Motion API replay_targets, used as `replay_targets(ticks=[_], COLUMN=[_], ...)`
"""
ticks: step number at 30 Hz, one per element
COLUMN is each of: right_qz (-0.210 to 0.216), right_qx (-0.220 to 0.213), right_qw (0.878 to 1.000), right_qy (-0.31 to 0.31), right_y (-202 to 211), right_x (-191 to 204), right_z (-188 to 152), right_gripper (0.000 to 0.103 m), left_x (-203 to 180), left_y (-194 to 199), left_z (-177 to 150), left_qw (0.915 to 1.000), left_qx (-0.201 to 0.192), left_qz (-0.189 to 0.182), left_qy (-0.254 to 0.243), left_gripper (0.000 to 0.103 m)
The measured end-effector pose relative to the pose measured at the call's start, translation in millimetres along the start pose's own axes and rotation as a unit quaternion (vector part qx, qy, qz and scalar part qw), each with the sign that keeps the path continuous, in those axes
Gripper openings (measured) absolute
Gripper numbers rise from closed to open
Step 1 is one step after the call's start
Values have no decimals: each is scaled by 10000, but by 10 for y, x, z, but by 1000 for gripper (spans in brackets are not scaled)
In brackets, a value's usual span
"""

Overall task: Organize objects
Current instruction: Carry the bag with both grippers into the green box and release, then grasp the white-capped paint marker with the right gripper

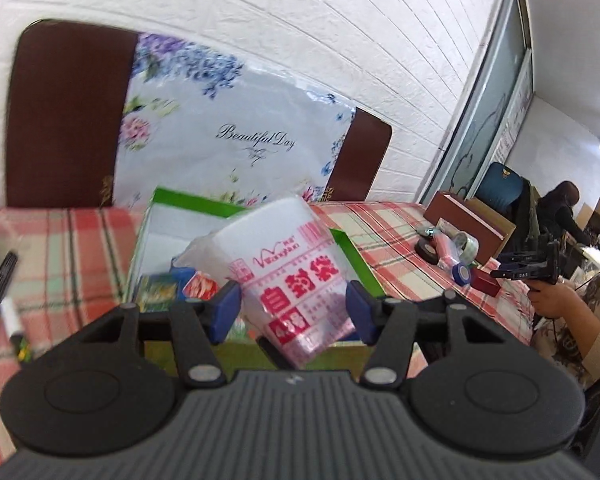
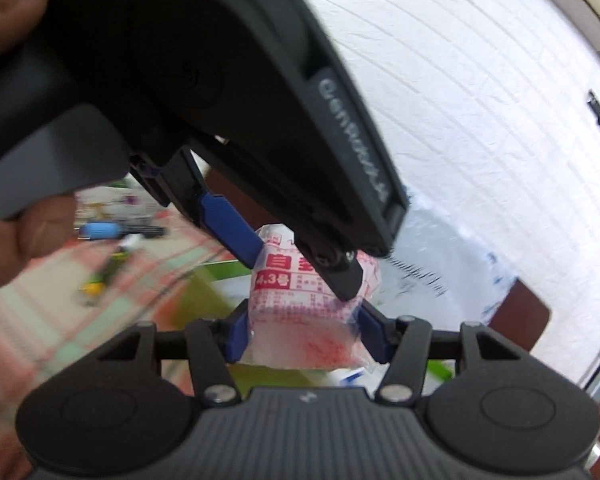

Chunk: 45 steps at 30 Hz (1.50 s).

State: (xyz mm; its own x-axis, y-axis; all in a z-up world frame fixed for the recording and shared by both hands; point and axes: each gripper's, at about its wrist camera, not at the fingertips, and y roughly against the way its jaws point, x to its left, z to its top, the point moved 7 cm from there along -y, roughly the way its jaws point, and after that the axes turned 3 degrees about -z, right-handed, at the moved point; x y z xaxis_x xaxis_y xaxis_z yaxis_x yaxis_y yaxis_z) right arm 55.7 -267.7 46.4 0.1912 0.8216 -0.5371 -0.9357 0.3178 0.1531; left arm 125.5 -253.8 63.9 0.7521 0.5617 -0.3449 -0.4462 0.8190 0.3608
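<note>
My left tongs [image 1: 292,308] are clamped on the pack of zip bags [image 1: 284,264]: in the left wrist view both blue pads [image 1: 225,308] press its two sides and the pack rises up and away from them, tilted toward the upper left, its long axis running roughly along the line the tongs point. My right tongs [image 2: 300,340] have hold of the same pack [image 2: 312,304] by its other end; in the right wrist view their blue pads [image 2: 236,338] pinch the crumpled clear plastic there, and the left tool [image 2: 260,128] looms in from the upper left, its own fingers [image 2: 232,228] gripping the pack just beyond mine. So the pack is off the counter [image 1: 384,232], hanging between the two tools, with both hands equally near it and neither free. What the coming move turns on, as I judge it, is what lies beneath and beyond: the green-rimmed box [image 1: 204,204] sits right behind and under the pack in the left wrist view, already holding a few small packets [image 1: 198,286]. The pack's long axis looks roughly aligned with the box's length, so lowering it in flat seems feasible, though one grip must let go first. Farther out, rolls of tape [image 1: 460,272] lie well to the right, and pens [image 1: 0,280] lie to the left on the checked cloth.
</note>
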Motion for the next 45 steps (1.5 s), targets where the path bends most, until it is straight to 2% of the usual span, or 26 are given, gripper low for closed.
replay_targets(ticks=[2,3,5,7,11,15,18,23,27,33,35,37,41,45], right_qz=[-158,-202,-216,-233,-88,-27,226,782,1241,1698,1792,1870,1964,2133], right_qx=[211,453,782,835,712,577,517,500,563,570,603,680,1097,1321], right_qw=[9996,9986,9966,9953,9959,9958,9940,9925,9890,9833,9815,9794,9733,9648], right_qy=[-114,-165,-156,-432,-555,-705,-939,-790,-569,-323,-307,-334,-446,-789], right_y=[-283,-484,-793,-857,-687,-409,-187,120,179,249,222,127,-237,-547], right_x=[-114,-165,-191,-274,-244,-131,-62,327,733,1152,1253,1343,1527,1602], right_z=[-59,-119,-244,-243,-240,-255,-220,-89,-34,81,129,166,174,252], right_gripper=[55,60,64,73,75,73,74,74,73,73,73,73,73,73], left_x=[-12,14,209,371,506,603,692,1019,1415,1778,1869,1936,1964,1960], left_y=[-179,-265,-396,-357,-104,170,376,740,1025,1399,1450,1465,1428,1442], left_z=[40,44,32,-20,-124,-260,-376,-716,-972,-1046,-1059,-1059,-1046,-1055], left_qw=[9996,9986,9940,9911,9856,9819,9763,9613,9417,9196,9155,9174,9166,9182], left_qx=[87,137,286,358,203,153,128,343,541,380,292,182,142,88], left_qz=[208,450,1051,1253,1679,1884,2160,2734,3296,3890,4001,3965,3990,3951], left_qy=[-150,-243,-26,268,84,156,42,76,410,392,296,288,209,259], left_gripper=[60,61,60,59,60,61,61,61,61,62,67,72,74,74])
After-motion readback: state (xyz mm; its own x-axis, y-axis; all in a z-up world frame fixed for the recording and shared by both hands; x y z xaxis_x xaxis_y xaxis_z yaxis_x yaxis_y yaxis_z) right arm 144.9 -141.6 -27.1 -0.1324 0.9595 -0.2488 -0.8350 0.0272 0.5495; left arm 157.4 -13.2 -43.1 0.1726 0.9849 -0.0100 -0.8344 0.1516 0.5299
